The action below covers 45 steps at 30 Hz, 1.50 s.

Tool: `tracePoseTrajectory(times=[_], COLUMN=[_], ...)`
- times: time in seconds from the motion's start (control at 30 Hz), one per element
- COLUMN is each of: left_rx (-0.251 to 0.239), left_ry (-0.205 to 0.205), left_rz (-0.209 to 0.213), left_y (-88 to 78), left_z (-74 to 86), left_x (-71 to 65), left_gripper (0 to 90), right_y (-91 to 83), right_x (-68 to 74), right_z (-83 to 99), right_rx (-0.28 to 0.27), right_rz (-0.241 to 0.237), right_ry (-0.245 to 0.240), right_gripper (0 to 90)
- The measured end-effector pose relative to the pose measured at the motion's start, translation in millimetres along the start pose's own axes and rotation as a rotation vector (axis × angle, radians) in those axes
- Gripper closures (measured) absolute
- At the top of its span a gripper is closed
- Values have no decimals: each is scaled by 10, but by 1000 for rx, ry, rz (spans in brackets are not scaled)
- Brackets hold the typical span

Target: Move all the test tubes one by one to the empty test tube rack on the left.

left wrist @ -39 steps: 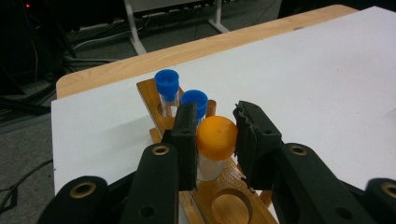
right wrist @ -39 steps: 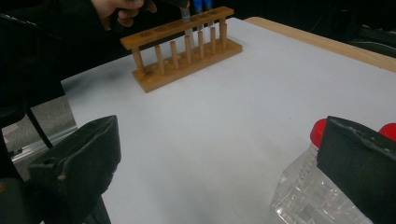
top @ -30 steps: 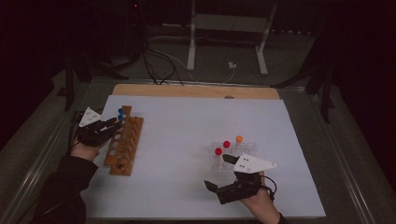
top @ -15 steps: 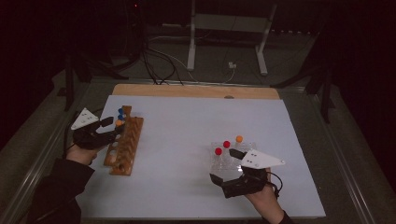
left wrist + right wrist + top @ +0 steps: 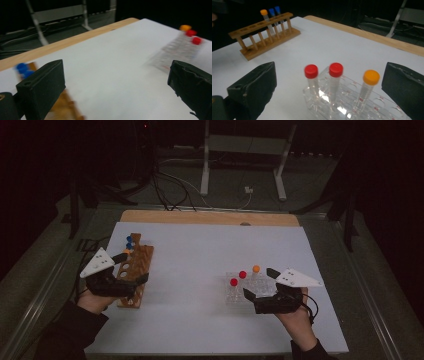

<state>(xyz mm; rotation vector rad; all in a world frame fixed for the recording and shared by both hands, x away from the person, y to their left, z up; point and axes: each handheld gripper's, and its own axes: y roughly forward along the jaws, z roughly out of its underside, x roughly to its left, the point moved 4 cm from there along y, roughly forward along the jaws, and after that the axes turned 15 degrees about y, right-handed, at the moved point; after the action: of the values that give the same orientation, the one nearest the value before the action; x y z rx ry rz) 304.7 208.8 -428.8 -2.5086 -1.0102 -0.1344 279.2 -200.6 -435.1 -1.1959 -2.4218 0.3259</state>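
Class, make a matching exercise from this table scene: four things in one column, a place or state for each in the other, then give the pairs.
Things:
1. wooden rack
2. clear rack
3. left gripper
4. wooden strip

Place or state:
A. holds two red-capped tubes and an orange-capped one
B. runs along the table's far edge
C. holds two blue-capped tubes and an orange-capped one
D. open, nothing held

Pairs: 1-C, 2-A, 3-D, 4-B

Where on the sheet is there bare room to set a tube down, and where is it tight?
The widest free patch on the white sheet lies between the wooden rack and the clear rack, running up to the far wooden edge. It is crowded at both racks, where the left gripper and right gripper sit.
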Motion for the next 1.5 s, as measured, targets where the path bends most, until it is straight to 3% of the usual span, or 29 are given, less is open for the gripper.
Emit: tracePoseTrajectory(times=[0.13, 0.27, 0.53, 0.73, 0.93, 1.13, 1.5], left_rx=[-43, -42, -13, -10, 2, 5, 7], left_ry=[18, 28, 30, 32, 45, 53, 47], left_rz=[61, 115, 168, 170, 178, 175, 181], left_y=[39, 113, 229, 259, 277, 278, 280], left_z=[-4, 41, 165, 200, 221, 229, 236], left_x=[-248, -457, -667, -705, -726, -732, -726], left_gripper=[18, 18, 19, 19, 19, 19, 19], right_y=[74, 158, 257, 348, 450, 536, 610], right_x=[-102, -198, -389, -463, -531, -557, -544], right_z=[47, 118, 213, 254, 260, 265, 264], right_rx=[35, 61, 95, 126, 155, 174, 174], right_rz=[44, 93, 196, 244, 252, 274, 278], right_ry=[8, 19, 37, 35, 57, 69, 50], right_gripper=[0, 51, 202, 383, 516, 626, 739])
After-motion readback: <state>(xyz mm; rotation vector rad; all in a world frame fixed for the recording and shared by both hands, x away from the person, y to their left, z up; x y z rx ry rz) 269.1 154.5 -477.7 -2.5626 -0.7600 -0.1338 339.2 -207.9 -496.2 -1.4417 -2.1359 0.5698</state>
